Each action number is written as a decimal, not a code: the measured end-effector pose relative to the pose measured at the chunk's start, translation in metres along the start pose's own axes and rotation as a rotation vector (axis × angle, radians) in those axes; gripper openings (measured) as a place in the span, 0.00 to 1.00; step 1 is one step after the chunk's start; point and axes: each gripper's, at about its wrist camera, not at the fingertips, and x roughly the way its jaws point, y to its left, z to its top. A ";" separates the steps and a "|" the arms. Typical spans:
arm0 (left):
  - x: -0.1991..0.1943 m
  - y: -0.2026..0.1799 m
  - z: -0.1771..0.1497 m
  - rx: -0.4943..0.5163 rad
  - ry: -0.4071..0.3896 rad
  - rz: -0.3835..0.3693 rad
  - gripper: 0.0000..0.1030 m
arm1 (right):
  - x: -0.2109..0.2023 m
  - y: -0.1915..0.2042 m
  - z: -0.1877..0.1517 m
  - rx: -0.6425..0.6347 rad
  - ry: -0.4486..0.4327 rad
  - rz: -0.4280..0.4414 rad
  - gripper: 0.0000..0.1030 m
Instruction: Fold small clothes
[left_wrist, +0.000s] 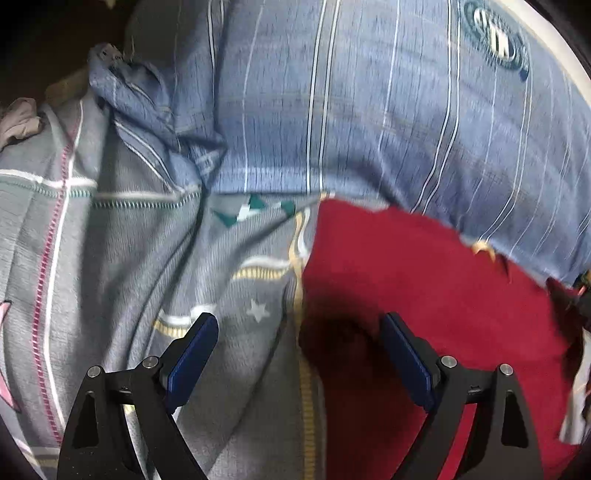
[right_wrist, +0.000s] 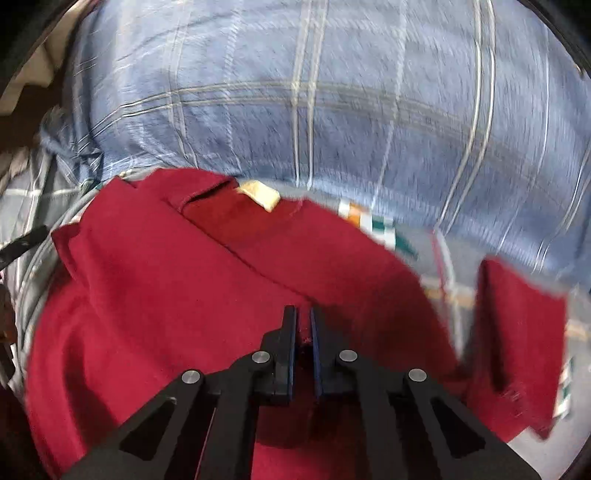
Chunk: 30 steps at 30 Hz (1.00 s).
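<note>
A small dark red shirt (right_wrist: 155, 302) lies on the patterned grey bedsheet (left_wrist: 122, 258). Its collar with a pale label (right_wrist: 260, 195) points away from me, and one sleeve (right_wrist: 517, 332) hangs out to the right. My right gripper (right_wrist: 303, 314) is shut on a fold of the red shirt and holds it lifted. My left gripper (left_wrist: 299, 332) is open and empty, hovering over the left edge of the red shirt (left_wrist: 424, 295) where it meets the sheet.
A large blue striped pillow (left_wrist: 369, 110) lies just behind the shirt and fills the far side in both views (right_wrist: 332, 92). A crumpled corner of its case (left_wrist: 140, 96) lies at the left. A pale cloth (left_wrist: 18, 118) shows at the far left edge.
</note>
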 end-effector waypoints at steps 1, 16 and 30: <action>0.003 -0.001 -0.001 0.004 0.011 -0.008 0.88 | -0.006 -0.001 0.002 0.002 -0.025 -0.016 0.06; -0.013 -0.030 -0.007 0.071 -0.043 0.014 0.88 | -0.031 -0.003 -0.007 0.031 -0.101 -0.065 0.54; -0.043 -0.027 -0.012 0.045 -0.068 -0.050 0.88 | -0.078 -0.046 -0.044 0.149 -0.136 -0.070 0.69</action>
